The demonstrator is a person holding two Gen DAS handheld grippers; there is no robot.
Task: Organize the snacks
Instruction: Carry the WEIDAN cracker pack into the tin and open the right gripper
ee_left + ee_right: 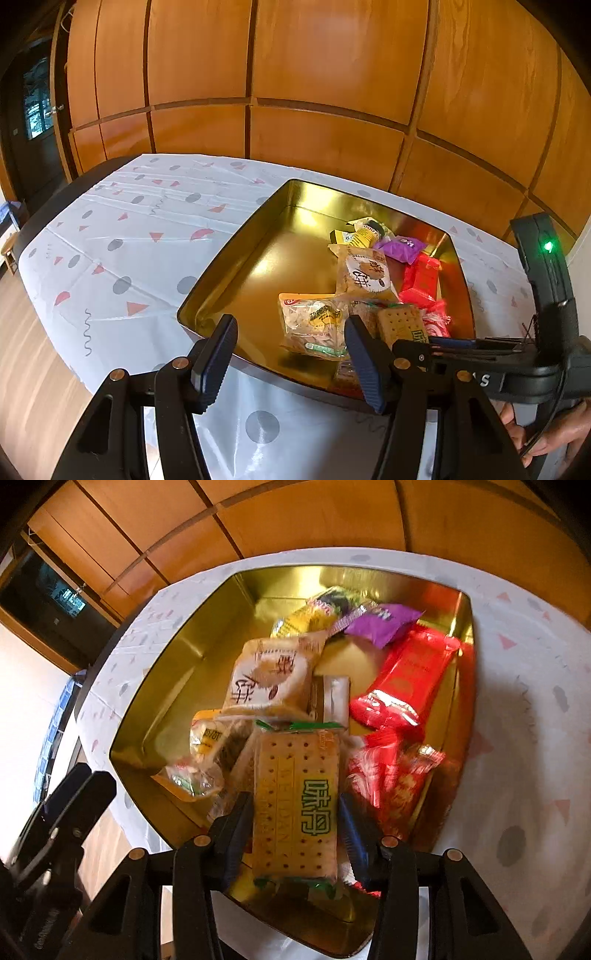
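Left wrist view: my left gripper (291,360) hangs with jaws spread wide and empty over the near rim of the gold tin (236,266) on the tabletop (122,236).

Right wrist view: my right gripper (295,834) has its jaws clamped on the cracker packet (295,805), above the tin's other snacks.

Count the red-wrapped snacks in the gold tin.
2: a long red packet against the right wall, and a red-and-white packet nearer, right of the cracker pack in the right tool. Others may be buried.
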